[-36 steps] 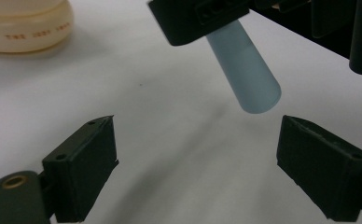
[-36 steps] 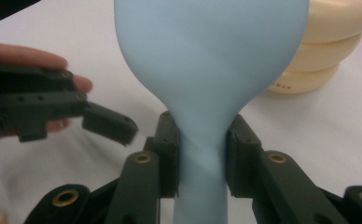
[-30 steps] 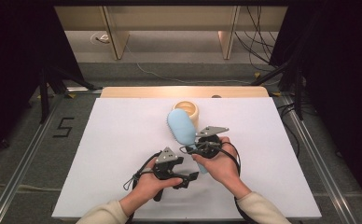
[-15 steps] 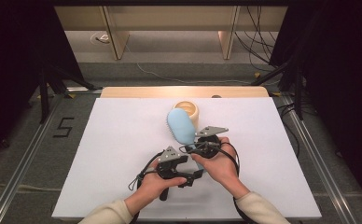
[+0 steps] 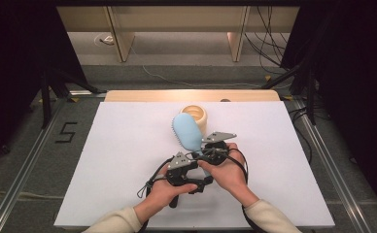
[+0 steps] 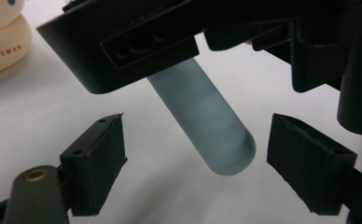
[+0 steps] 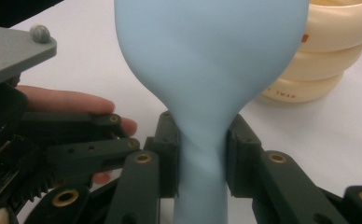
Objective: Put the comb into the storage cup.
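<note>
White table (image 5: 128, 145), cream "SWAN" holder (image 7: 319, 60), blue brush (image 7: 207, 60)

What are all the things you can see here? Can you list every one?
hairbrush: one, light blue, lifted over the middle of the table, its handle clamped in the right gripper, handle end between the left gripper's open jaws
cup-like holder: one, cream, standing on the table behind the brush head
table top: one, white, with a wooden strip along its far edge
floor marking "5": one, black, left of the table
cables: several, black, on the floor at the far right
right gripper: one, black, shut on the brush handle
left gripper: one, black, jaws just been closing, not yet touching the handle
</note>
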